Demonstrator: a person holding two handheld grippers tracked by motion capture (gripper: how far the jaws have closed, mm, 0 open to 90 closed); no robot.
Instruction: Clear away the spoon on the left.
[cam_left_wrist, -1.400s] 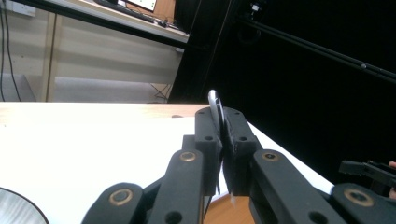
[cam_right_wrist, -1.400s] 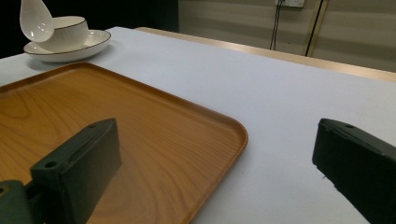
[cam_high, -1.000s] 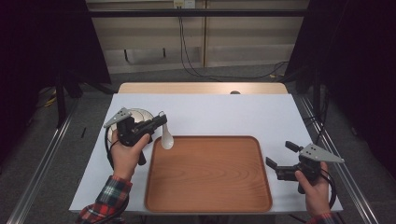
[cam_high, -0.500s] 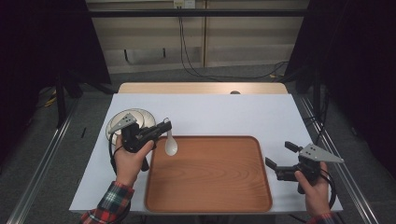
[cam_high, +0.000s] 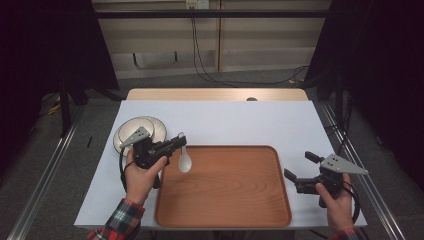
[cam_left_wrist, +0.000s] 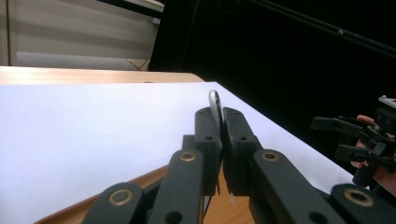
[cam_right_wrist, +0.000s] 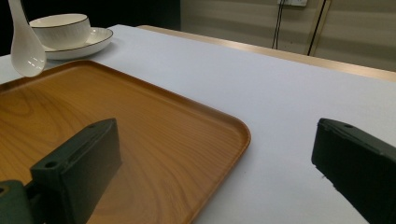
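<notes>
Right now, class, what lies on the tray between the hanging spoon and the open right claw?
Nothing: in the high view, bare tray wood runs from the spoon toward the right claw.

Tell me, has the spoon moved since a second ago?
Yes. The spoon, clamped in the left gripper, has travelled right from beside the plate, and now hangs over the tray's left corner.

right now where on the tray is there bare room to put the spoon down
Nearly the whole tray is bare, from its left rim to the right gripper. The spoon hangs over its near-left corner from the left gripper. Crowded: the bowl beyond.
</notes>
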